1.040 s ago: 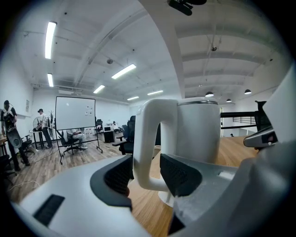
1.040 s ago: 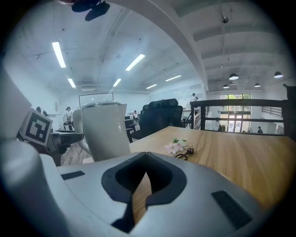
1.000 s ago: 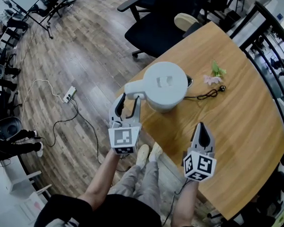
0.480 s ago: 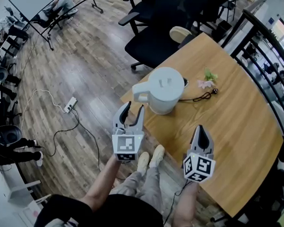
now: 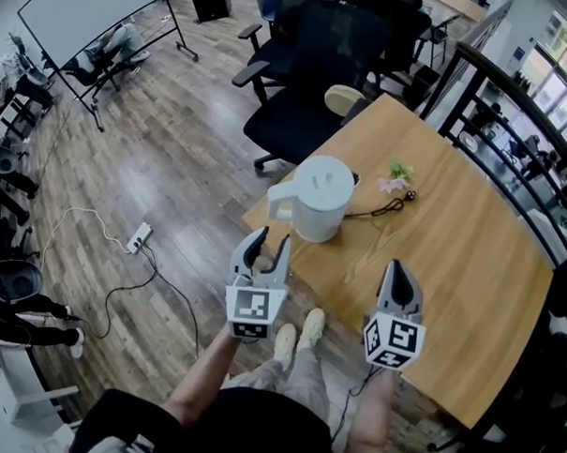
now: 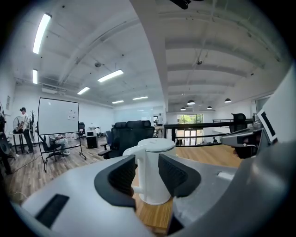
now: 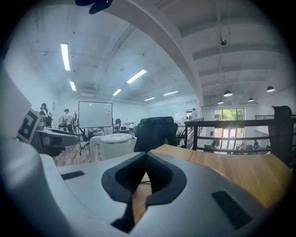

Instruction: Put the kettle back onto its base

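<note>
standing released on the light wooden table (image 5: 469, 276), the white plastic kettle (image 5: 320, 199) appears seated. left gripper (image 5: 269, 241): spread, just narrowing, empty. right gripper (image 5: 399, 269): pressed together.

The tabletop (image 5: 469, 276) lies free before the kettle (image 5: 317, 199); cable (image 5: 378, 211) and flower (image 5: 395, 177) clutter its right.

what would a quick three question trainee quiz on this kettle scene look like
1. True or false: the right hand-held gripper grips the kettle.
2. Where on the table does the kettle stand? A: in its middle. B: close to an edge. C: hanging half off it.
3. What lies beside the plug of the black cord?
Key: 1 false, its jaws are shut on nothing, away from the kettle. 2 B. 3 a small flower.
</note>
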